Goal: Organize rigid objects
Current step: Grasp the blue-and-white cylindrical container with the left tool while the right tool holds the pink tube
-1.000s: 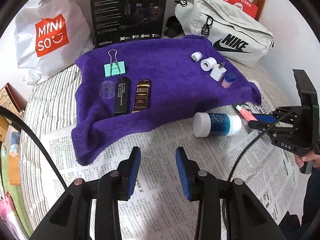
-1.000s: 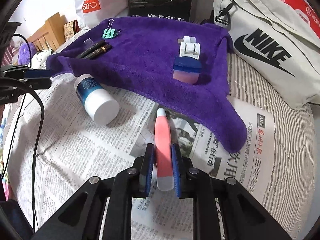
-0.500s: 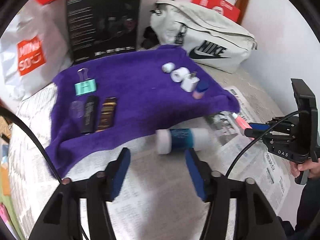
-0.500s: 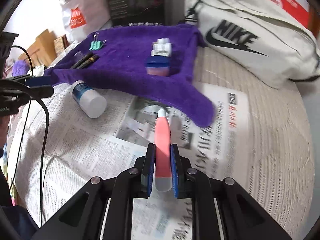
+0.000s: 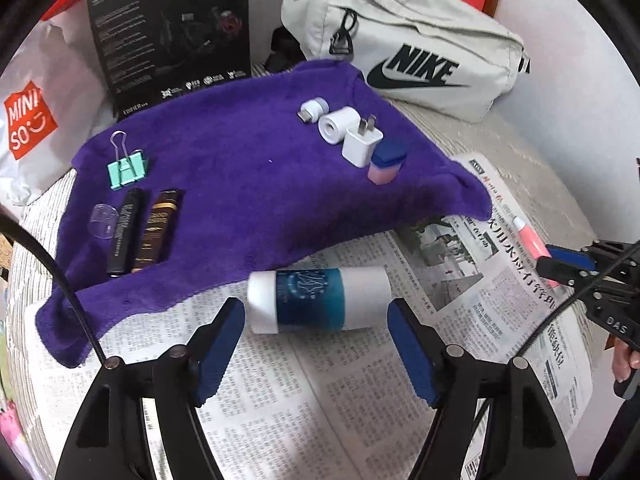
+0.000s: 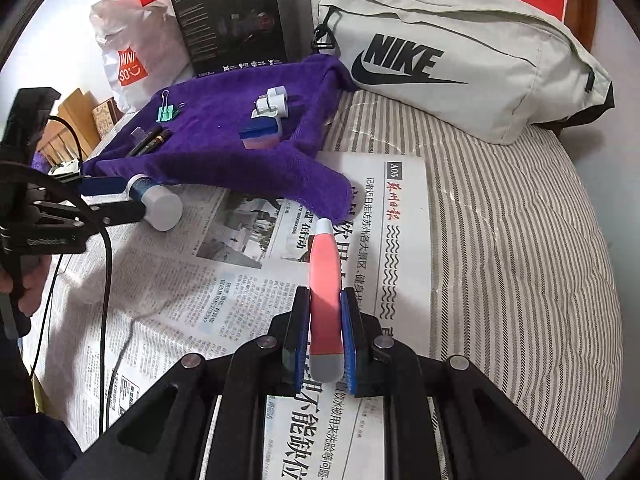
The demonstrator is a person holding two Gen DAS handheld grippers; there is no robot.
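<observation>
A white and blue bottle (image 5: 318, 300) lies on its side on the newspaper, just below the purple towel (image 5: 248, 188). My left gripper (image 5: 316, 316) straddles it with jaws opening, pads clear of both ends. My right gripper (image 6: 326, 312) is shut on a pink tube (image 6: 325, 276) with a white tip, lifted over the newspaper; this tube (image 5: 528, 240) also shows at the right of the left wrist view. In the right wrist view the bottle (image 6: 158, 202) sits between the left gripper's fingers (image 6: 102, 186).
On the towel lie a green binder clip (image 5: 127, 168), two dark tubes (image 5: 140, 236), a clear cap (image 5: 105, 220), white adapters (image 5: 344, 130) and a pink and blue box (image 5: 386, 162). A Nike bag (image 6: 452, 60), black box (image 5: 172, 28) and Miniso bag (image 5: 28, 120) stand behind.
My left gripper moved right to the bottle and spread its jaws around it. My right gripper carried the pink tube rightward and a little up, away from the towel.
</observation>
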